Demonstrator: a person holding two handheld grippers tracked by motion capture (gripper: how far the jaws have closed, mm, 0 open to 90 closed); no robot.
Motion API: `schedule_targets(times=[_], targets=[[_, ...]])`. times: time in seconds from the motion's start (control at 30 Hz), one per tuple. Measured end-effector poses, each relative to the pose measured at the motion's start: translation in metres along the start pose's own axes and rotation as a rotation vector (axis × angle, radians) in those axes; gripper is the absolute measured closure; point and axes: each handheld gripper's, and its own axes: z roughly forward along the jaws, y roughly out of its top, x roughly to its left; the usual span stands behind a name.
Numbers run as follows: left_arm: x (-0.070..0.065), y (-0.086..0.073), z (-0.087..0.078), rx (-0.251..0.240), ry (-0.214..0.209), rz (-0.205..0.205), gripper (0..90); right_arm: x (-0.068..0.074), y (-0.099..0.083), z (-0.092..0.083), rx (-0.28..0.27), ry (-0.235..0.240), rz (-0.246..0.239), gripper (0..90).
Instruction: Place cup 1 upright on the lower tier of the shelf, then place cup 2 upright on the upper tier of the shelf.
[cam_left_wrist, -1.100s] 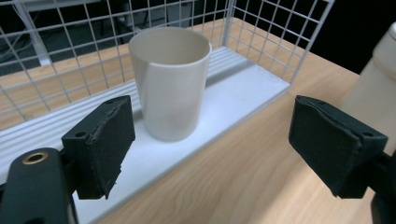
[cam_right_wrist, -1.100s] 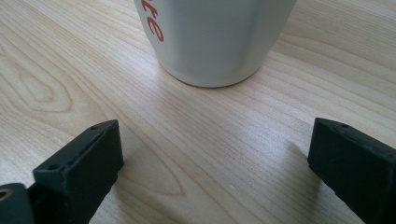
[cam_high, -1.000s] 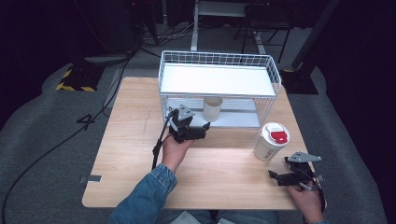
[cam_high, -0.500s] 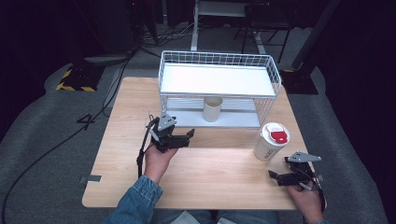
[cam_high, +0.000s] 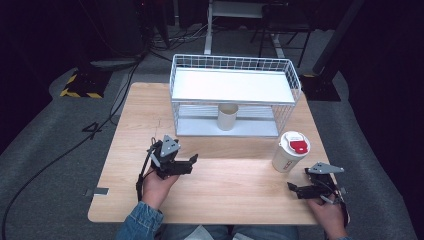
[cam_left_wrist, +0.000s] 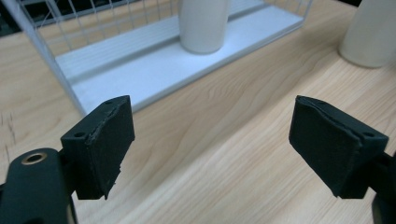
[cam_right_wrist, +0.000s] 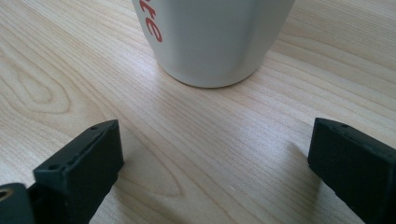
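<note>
Two sets of jaws spread and empty: left gripper (cam_high: 192, 162) clear in front of white wire-mesh rack (cam_high: 235, 65) sheltering plain cream paper cup (cam_high: 227, 116) on lower shelf, right gripper (cam_high: 295, 189) aimed toward lidded white red-labelled cup (cam_high: 290, 152) just right of rack, ready for pickup.

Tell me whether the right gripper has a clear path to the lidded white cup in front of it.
Probably yes. The right gripper sits open on the table, its jaws facing the lidded cup, with bare wood between them in the right gripper view. The wire rack stands farther back, out of the way.
</note>
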Motion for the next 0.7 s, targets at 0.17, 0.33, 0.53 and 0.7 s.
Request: schedule_targets(times=[0.17,0.33,0.53,0.7], targets=[[0.004,-0.012,-0.006,0.059,-0.001,0.016,14.7,-0.001,0.0,0.0,0.001,0.006,-0.006,3.5],[0.006,-0.027,-0.011,0.099,-0.001,0.005,14.5,-0.001,0.0,0.0,0.001,0.006,-0.006,3.5],[0.011,-0.044,-0.015,0.152,0.031,0.008,14.5,-0.001,0.0,0.0,0.001,0.006,-0.006,3.4],[0.015,-0.054,-0.014,0.192,0.043,-0.001,14.5,-0.001,0.0,0.0,0.002,0.003,-0.006,3.3]])
